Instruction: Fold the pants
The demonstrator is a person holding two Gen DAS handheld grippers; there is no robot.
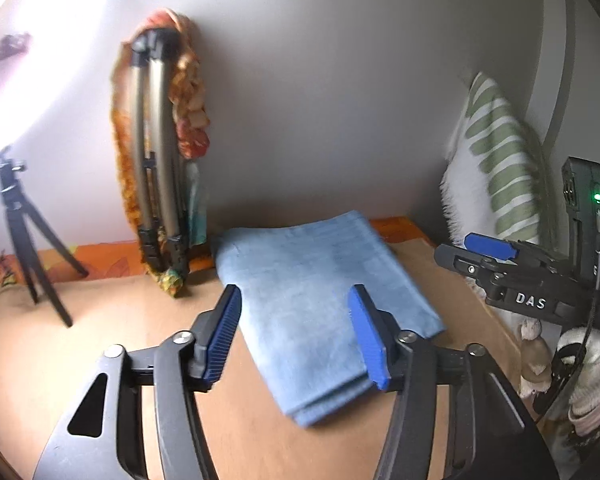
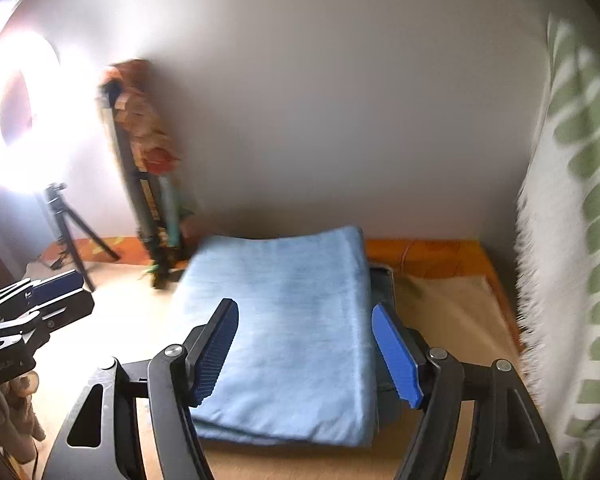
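The pants (image 1: 324, 304) lie as a folded light-blue block flat on the bench (image 1: 100, 320), ahead of and below both claws, with nothing pinched in either one. The left claw (image 1: 296, 332) stands open, its blue pads clear of the cloth and spread over the left half of the block in its own view; the right claw (image 2: 312, 352) also stands open, its pads straddling nearly the whole width of the block without pressing on it. The block's long axis runs away from the claws toward the wall, its near short edge showing stacked layers just ahead of the fingertips. In the right wrist view the pants sit squarely centred between the pads, so I judge the right claw the better lined up, while from the left they lie slanted and a little to the right. Under the right edge of the pants a darker flat thing (image 2: 384, 320) peeks out; what it is I cannot tell. The fold looks finished or nearly so, and any further move would come straight down and forward onto that near edge
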